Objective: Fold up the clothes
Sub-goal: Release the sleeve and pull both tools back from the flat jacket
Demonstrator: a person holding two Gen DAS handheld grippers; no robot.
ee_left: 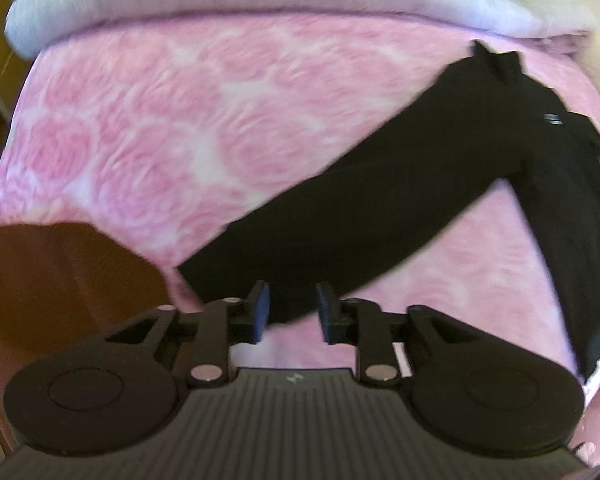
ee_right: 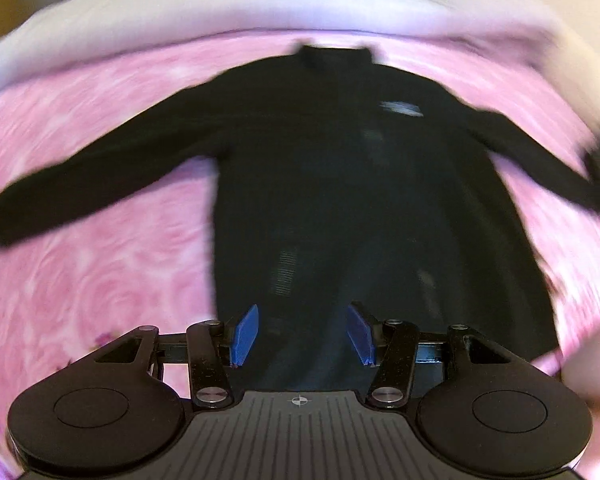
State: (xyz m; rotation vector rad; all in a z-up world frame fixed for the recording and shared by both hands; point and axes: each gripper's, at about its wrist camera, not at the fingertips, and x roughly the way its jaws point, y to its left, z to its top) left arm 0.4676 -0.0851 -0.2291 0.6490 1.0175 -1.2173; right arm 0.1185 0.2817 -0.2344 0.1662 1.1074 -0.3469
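black sweater (ee_right: 340, 184) flat on pink bedspread (ee_left: 148, 128) | left gripper (ee_left: 291, 307) above sleeve cuff, narrow gap, empty | right gripper (ee_right: 302, 335) above hem, half-wide, empty

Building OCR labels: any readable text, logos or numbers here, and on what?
No words or numbers can be read.
Small pale mark on the sweater chest: too blurred to read.
Small emblem on the left gripper body: a logo, not letters.
Crosshair sign on the right gripper body: a symbol, no text.

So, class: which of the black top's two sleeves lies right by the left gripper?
The sleeve running diagonally to the left gripper; its cuff sits beside the open fingertips, while the other sleeve stretches away.
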